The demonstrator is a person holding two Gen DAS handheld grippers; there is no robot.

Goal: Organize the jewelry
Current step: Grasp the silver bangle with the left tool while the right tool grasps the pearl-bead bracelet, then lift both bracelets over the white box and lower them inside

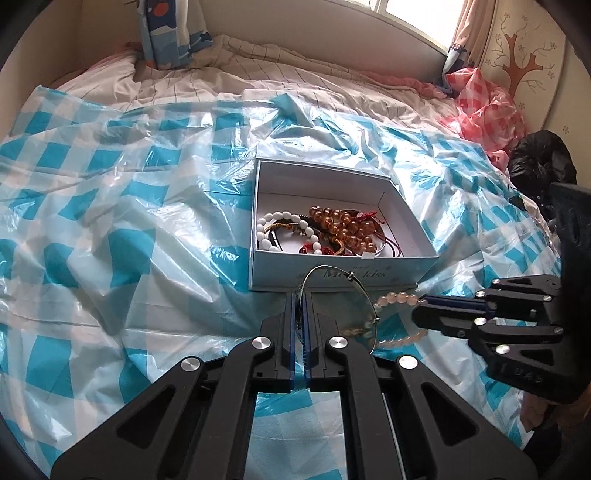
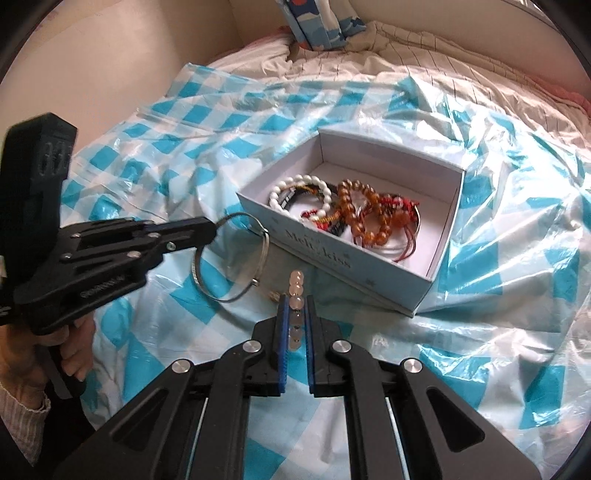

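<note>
An open pale blue box lies on a blue-checked plastic sheet and holds white, amber and red bead bracelets. My left gripper is shut on a thin silver bangle, held just in front of the box's near wall. My right gripper is shut on a pale pink bead bracelet, close beside the bangle and low over the sheet.
The blue-checked plastic sheet covers a rumpled bed. A red-checked plastic bag and a black bundle lie at the far right. A patterned pillow stands at the back wall.
</note>
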